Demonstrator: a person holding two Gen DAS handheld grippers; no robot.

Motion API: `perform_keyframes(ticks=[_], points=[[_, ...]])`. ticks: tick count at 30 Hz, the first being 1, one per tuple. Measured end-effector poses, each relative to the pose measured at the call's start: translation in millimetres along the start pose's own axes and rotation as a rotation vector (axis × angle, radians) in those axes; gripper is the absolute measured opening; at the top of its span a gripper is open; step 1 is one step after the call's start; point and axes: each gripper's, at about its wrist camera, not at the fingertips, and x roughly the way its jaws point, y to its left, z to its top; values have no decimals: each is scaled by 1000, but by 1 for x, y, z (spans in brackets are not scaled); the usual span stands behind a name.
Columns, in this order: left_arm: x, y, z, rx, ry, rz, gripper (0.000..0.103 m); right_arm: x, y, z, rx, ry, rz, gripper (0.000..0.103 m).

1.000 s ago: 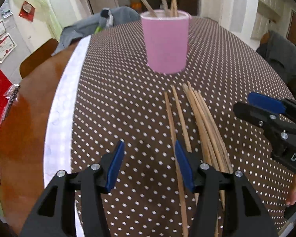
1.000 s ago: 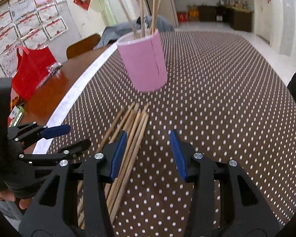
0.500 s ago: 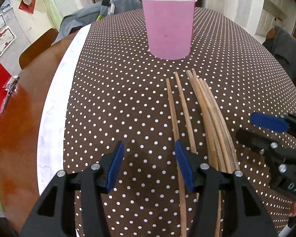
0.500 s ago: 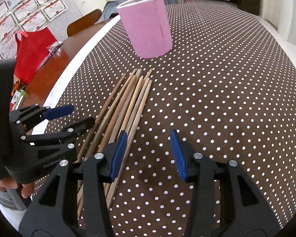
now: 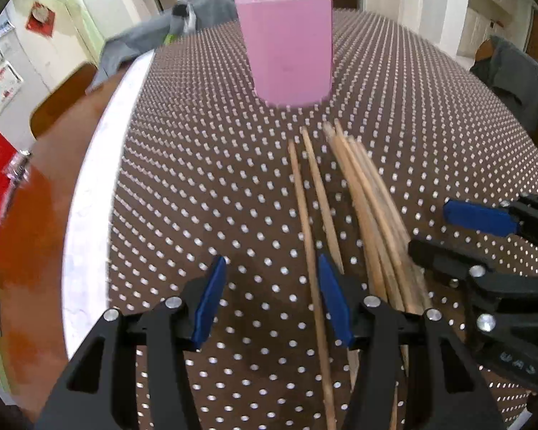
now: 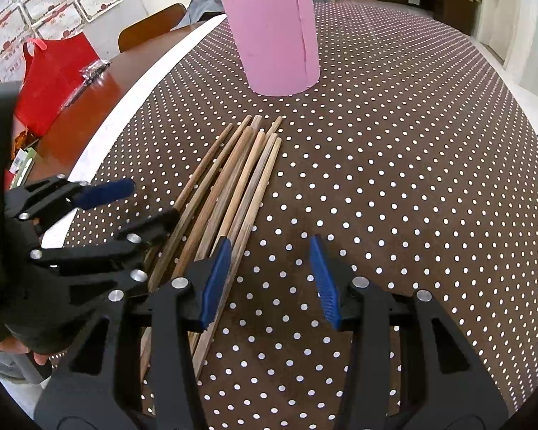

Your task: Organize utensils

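Chopsticks [image 6: 233, 193] lie in a loose bundle on the dotted cloth [image 6: 394, 165] of my desk, tips toward the pink cup [image 6: 274, 36], which stands upright just beyond them with a few sticks in it. Two chopsticks lie slightly apart on the bundle's left. My left hand-held gripper [image 5: 272, 301] is open, nothing between its blue pads, over those two. My right hand-held gripper [image 6: 270, 279] is open too, empty, at the bundle's right edge. Red bag [image 6: 53, 79] at far left.
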Motion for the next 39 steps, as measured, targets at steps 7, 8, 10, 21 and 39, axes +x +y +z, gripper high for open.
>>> perform_keyframes(ticks=[7, 8, 10, 21, 39], points=[[-11, 20, -7, -97, -2, -73, 45, 6, 11, 1, -31, 12, -44, 47], [-12, 22, -7, -104, -2, -73, 42, 7, 14, 2, -39, 16, -55, 49], [-15, 26, -8, -111, -2, -69, 36, 8, 16, 2, -50, 22, -71, 49], [-22, 23, -12, -89, -5, -71, 36, 13, 27, 3, -124, 58, -110, 49], [-15, 25, -11, -93, -9, -76, 36, 11, 11, 9, -43, 76, -70, 44]])
